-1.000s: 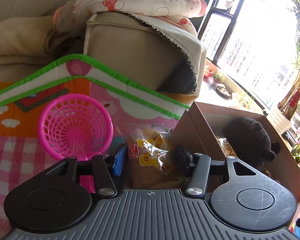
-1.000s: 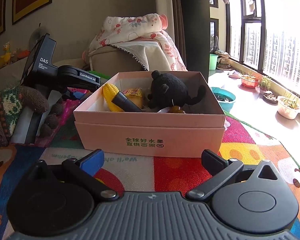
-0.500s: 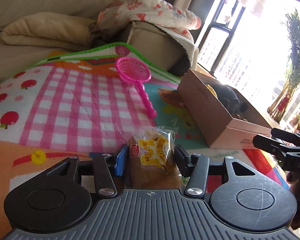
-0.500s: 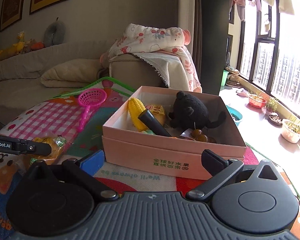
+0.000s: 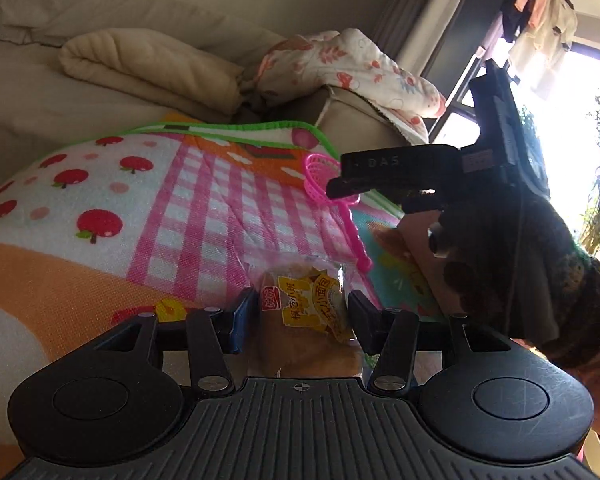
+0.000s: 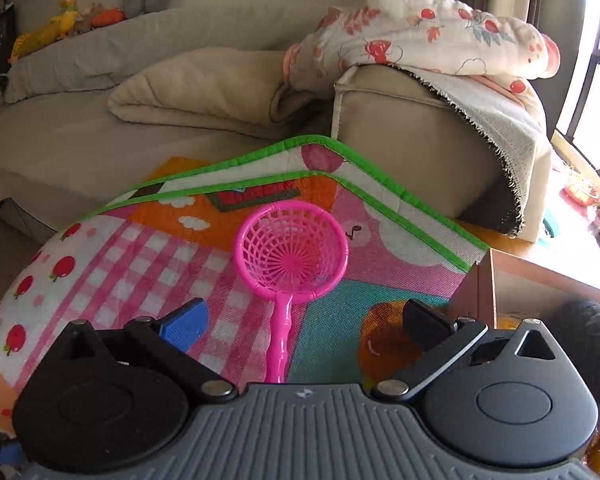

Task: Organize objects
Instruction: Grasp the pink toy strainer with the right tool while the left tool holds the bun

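Right gripper point(image 6: 302, 324) has swung off the box since half a second ago and now points at the pink toy strainer point(image 6: 291, 258); left view has dropped lower over the play mat point(image 5: 180, 208), bread packet point(image 5: 304, 312) unchanged between its fingers. Left gripper point(image 5: 296, 318): jaws closed in on the wrapped bread, blue pad touching the packet's left edge, black pad at its right edge, packet held above the pink-check part of the mat. Pose is low and roughly level, pointing toward the sofa point(image 5: 80, 92). Right gripper: jaws spread wide, nothing between them; the strainer's handle runs back toward the gripper body on the centreline, hoop lying on the mat ahead of the fingertips point(image 6: 184, 320). Cannot tell how high the fingers sit above the handle. In the left view the right gripper's black body point(image 5: 400, 172) crosses in from the right, over the strainer's hoop point(image 5: 324, 176), held by a dark knit-gloved hand point(image 5: 512, 264). Cardboard box point(image 6: 540, 280) sits at the right edge of the right view, black plush toy point(image 6: 588, 336) partly visible inside it. Floral blanket point(image 6: 440, 28) is draped over the sofa arm behind the mat.
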`<state>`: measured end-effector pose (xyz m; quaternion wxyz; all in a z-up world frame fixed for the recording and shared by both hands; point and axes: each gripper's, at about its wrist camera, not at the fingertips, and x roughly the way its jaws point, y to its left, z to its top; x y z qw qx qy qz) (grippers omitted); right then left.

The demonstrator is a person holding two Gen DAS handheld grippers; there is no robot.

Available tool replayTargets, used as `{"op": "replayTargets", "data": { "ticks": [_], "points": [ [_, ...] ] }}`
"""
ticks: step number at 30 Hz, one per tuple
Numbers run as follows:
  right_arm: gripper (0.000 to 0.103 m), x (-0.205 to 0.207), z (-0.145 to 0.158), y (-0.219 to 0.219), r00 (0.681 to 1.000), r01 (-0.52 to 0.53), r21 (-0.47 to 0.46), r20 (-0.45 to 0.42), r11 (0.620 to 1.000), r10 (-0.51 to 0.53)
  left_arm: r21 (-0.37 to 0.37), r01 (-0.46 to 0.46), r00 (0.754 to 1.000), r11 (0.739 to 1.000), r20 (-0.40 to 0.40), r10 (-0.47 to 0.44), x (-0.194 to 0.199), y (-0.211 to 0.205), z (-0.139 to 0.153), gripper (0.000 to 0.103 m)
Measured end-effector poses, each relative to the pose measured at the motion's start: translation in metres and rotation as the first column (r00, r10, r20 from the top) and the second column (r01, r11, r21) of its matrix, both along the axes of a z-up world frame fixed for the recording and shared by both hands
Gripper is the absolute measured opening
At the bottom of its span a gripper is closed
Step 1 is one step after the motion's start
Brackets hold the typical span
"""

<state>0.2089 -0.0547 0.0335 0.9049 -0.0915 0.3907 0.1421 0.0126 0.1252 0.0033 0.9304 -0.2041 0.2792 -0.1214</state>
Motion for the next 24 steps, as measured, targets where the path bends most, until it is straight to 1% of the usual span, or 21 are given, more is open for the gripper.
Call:
{"op": "replayTargets", "data": {
  "ticks": [2,5,6,8,9,12,14,17,20,22,24],
  "points": [
    [0.103,0.017,-0.009,0.009,0.999,0.034,-0.014,-0.019,0.999,-0.034,-0.019,-0.002,1.0,1.0,-0.001,0.002,0.0,0.002,-0.001,0.055],
    [0.103,0.029,-0.015,0.019,0.998,0.065,-0.043,0.002,0.997,-0.065,-0.037,-0.004,1.0,0.999,-0.001,0.004,-0.002,0.004,-0.002,0.055],
    [0.095,0.031,-0.015,0.023,0.997,0.073,-0.061,0.008,0.995,-0.073,-0.041,-0.005,1.0,0.999,-0.001,0.005,-0.003,0.005,-0.002,0.055],
    [0.081,0.031,-0.014,0.025,0.998,0.058,-0.077,-0.009,0.995,-0.059,-0.046,-0.005,1.0,0.999,-0.003,0.005,-0.004,0.006,-0.002,0.055],
    [0.081,0.025,-0.01,0.024,0.998,0.055,-0.067,0.0,0.996,-0.055,-0.047,-0.005,1.0,0.999,-0.002,0.005,-0.004,0.006,-0.002,0.055],
    [0.081,-0.007,0.009,0.017,0.999,-0.005,-0.054,0.049,0.999,0.008,-0.052,-0.006,1.0,0.999,-0.007,0.006,-0.003,0.006,-0.002,0.055],
    [0.081,-0.037,0.025,0.008,0.995,-0.064,-0.031,0.075,0.997,0.066,-0.053,-0.006,1.0,0.999,-0.008,0.006,-0.002,0.005,-0.003,0.055],
    [0.081,-0.095,0.05,-0.015,0.983,-0.157,0.018,0.097,0.987,0.155,-0.043,-0.007,1.0,0.999,-0.01,0.007,-0.002,0.004,-0.002,0.055],
    [0.081,-0.151,0.062,-0.042,0.97,-0.204,0.015,0.137,0.979,0.2,-0.009,-0.008,1.0,1.0,-0.011,0.007,-0.002,-0.001,0.0,0.055],
    [0.081,-0.183,0.064,-0.063,0.967,-0.215,0.02,0.147,0.976,0.21,0.045,-0.01,1.0,0.999,-0.011,0.01,-0.003,-0.008,0.003,0.055],
    [0.081,-0.206,0.061,-0.083,0.97,-0.197,0.017,0.145,0.98,0.193,0.093,-0.016,1.0,0.996,-0.014,0.018,-0.004,-0.016,0.006,0.055]
  ]
}}
